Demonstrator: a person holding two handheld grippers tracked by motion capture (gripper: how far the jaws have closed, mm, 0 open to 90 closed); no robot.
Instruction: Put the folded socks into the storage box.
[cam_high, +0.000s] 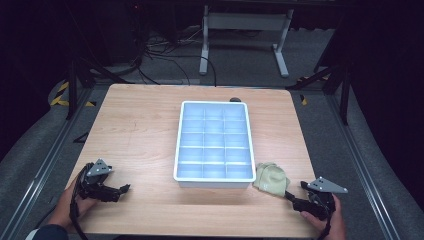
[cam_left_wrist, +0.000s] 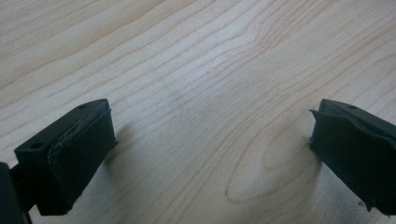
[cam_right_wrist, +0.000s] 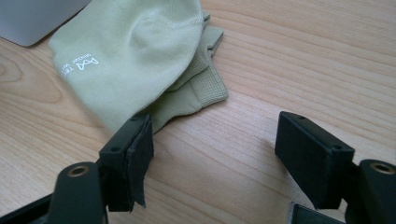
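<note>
Not yet grasping the green sock (cam_right_wrist: 135, 56) beside the tray (cam_high: 212, 181), both jaws wide open, empty, low over the bench (cam_high: 140, 125).

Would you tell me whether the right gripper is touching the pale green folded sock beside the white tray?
Cannot tell. In the right gripper view the right gripper stands open, one jaw overlapping the pale green sock's edge; no gap or contact shows plainly.

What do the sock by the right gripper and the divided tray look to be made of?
Sock: soft, matte, pale green knit fabric, with a ribbed cuff and a small white printed logo. Divided tray: probably moulded plastic, white and smooth, with thin even walls and rounded corners. Both rest on the table, which shows a pale wood grain, possibly laminate.
</note>
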